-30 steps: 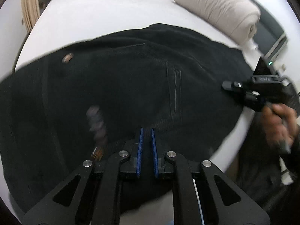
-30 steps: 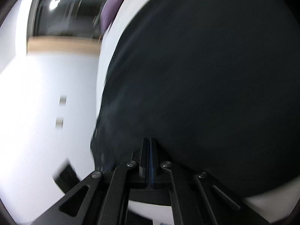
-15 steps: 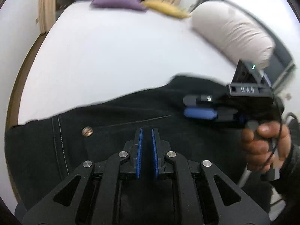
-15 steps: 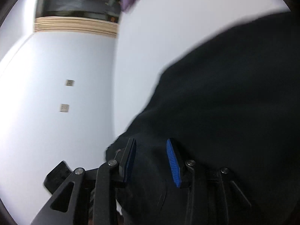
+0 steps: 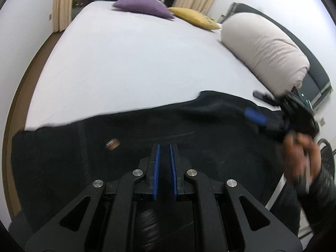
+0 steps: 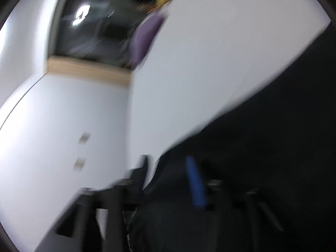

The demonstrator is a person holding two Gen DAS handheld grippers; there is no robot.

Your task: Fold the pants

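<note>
The black pants (image 5: 189,130) lie across the near part of the white bed (image 5: 130,63), with a metal button (image 5: 112,143) at the left. My left gripper (image 5: 164,147) hovers over the pants, its blue pads a narrow gap apart with dark cloth between them. My right gripper (image 5: 255,105) is at the pants' right edge, open, one blue pad (image 5: 255,116) over the cloth. In the blurred right wrist view the pants (image 6: 273,136) fill the lower right and the right gripper (image 6: 168,161) stands open astride the cloth edge.
A purple cushion (image 5: 142,6) and a yellow cushion (image 5: 193,17) lie at the far end of the bed. A rolled cream duvet (image 5: 264,50) lies along the right side. The person's hand (image 5: 300,153) holds the right gripper. A white wall (image 6: 52,136) is to the left.
Both grippers have pulled back toward the near edge, so more bare bed shows. The right gripper, shut on cloth a second ago, has opened.
</note>
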